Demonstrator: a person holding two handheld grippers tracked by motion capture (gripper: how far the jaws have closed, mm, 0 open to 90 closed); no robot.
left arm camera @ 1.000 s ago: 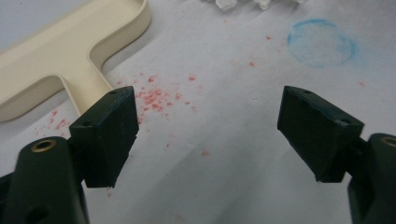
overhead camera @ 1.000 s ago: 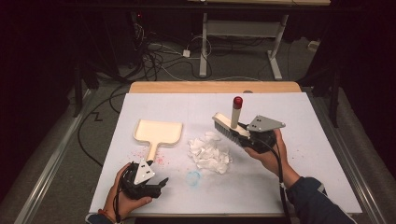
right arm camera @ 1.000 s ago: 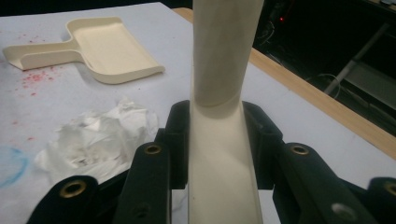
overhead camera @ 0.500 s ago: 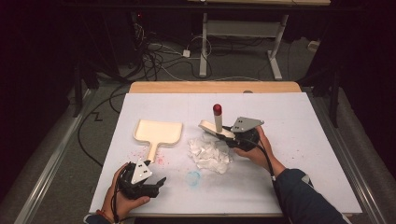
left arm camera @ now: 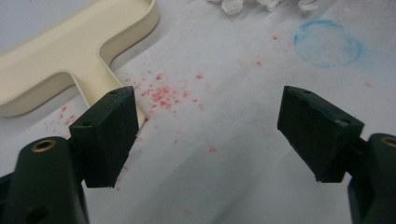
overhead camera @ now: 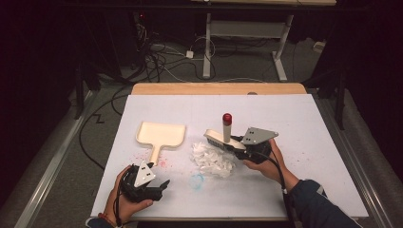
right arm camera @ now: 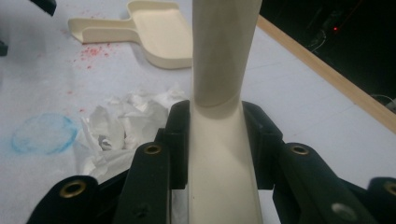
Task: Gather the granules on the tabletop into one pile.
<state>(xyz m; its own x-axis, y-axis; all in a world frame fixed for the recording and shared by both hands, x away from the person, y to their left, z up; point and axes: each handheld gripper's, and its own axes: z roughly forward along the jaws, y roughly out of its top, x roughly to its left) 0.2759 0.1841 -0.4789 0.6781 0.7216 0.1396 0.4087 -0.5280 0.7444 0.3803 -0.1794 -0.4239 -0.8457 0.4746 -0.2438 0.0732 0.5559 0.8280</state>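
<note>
The brush (overhead camera: 219, 137) is clamped by the right gripper (overhead camera: 236, 144) at frame centre, beside the crumpled paper (overhead camera: 212, 160); the left gripper (overhead camera: 164, 184), lower left, is held apart.

Cream dustpan (overhead camera: 160, 134), red-tipped cream brush (overhead camera: 226, 130), white crumpled paper (overhead camera: 213, 159), black claws

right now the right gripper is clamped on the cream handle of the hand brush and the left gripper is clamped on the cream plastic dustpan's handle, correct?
Not quite. The left gripper holds nothing: the left gripper view shows its jaws wide open over bare paper, with the cream plastic dustpan lying apart from them. The right gripper is indeed clamped on the cream handle of the hand brush.
</note>
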